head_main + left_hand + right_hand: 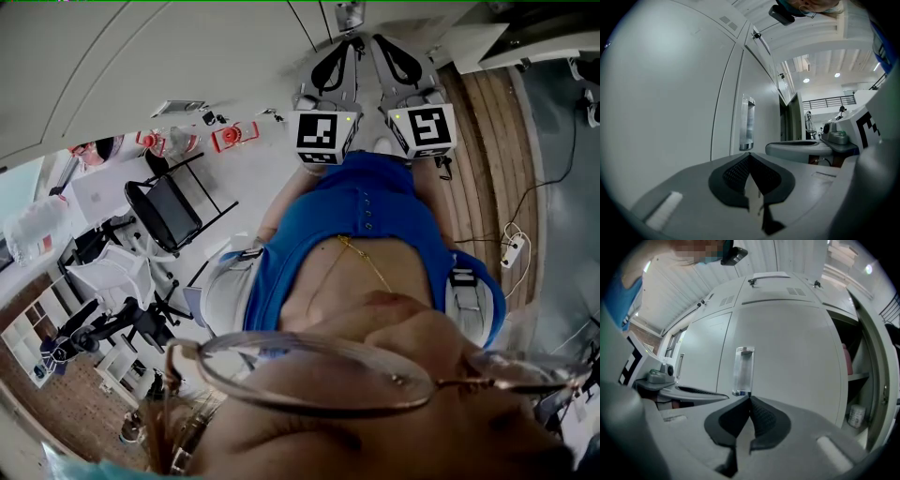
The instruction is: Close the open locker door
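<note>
White locker doors (783, 357) fill the right gripper view. Straight ahead of my right gripper (750, 397) is a recessed metal handle (743, 371); the jaws are shut with nothing between them. Right of that door an open compartment (855, 380) shows its shelves, and a pale door edge (877, 380) stands at the far right. My left gripper (749, 153) is also shut and empty, and points along the locker fronts at another handle (747, 123). In the head view both grippers (352, 45) (380, 45) are held side by side, close to the white lockers (187, 56).
A white jar (856, 416) and a red thing (847, 359) sit on the open compartment's shelves. Behind the person, the head view shows a black chair (169, 211), tables with gear, and a power strip (513, 248) with cables on the floor.
</note>
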Available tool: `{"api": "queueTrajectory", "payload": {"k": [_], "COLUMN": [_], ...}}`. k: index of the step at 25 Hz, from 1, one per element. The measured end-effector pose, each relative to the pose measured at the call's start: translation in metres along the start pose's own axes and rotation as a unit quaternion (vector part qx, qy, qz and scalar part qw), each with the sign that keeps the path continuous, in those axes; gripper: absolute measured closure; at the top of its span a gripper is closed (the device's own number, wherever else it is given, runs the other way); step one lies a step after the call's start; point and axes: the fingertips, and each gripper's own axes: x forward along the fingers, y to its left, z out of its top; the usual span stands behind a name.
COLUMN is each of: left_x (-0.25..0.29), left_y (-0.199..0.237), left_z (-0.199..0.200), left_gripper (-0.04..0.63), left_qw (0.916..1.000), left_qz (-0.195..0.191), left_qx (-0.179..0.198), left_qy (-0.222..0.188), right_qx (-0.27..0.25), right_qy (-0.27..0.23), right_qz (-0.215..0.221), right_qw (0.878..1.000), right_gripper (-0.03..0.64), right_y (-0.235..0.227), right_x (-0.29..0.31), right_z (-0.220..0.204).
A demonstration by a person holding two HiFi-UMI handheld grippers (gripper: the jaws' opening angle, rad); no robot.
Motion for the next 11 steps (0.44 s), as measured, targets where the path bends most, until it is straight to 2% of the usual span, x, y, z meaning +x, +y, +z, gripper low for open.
{"api": "queueTrajectory", "payload": {"k": [11], "left_x": [-0.0010], "left_y": [-0.0074], "left_z": [-0.0011], "left_gripper": [0.595], "left_qw": [1.0000], "left_qz": [0.006], "left_qx": [0.007], "left_qy": [0.001], "right_qx": [-0.002], "right_qy": [0.004], "right_qz": [0.014], "right_qw": [1.000], "right_gripper": [0.615], "right_y": [0.0020], "right_x": [-0.0044], "right_z": [-0.0013]}}
